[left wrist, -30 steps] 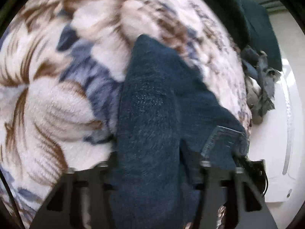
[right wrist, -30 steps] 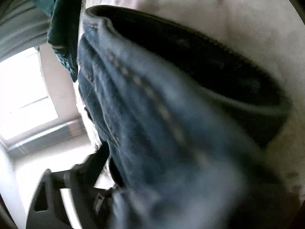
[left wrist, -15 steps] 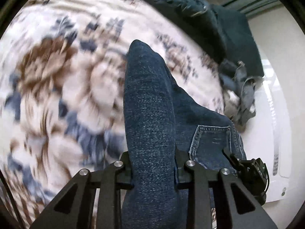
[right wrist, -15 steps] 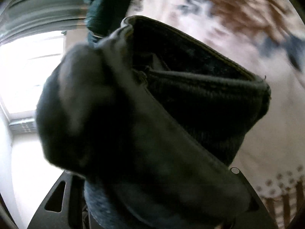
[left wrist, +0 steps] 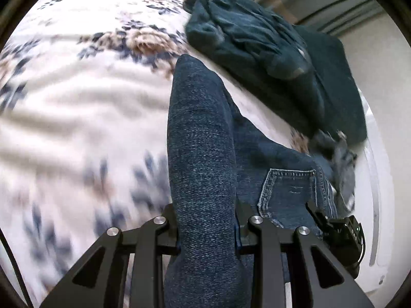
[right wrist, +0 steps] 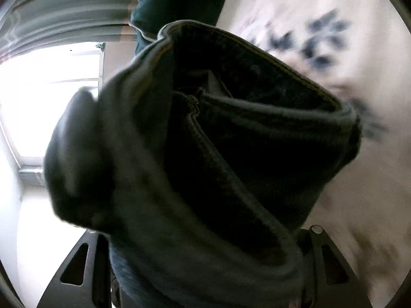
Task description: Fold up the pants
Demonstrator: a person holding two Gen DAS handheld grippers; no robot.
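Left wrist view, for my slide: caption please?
Left tool pinching blue jeans above a floral blanket.

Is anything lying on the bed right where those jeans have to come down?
Nothing visible does. The jeans hang clamped in the left gripper over bare floral blanket. A pile of dark clothes sits farther back, off to the right.

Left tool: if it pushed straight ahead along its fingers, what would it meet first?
The jeans already clamped in the left tool fill that line; beyond their fold, probably the floral blanket, though depth is unclear.
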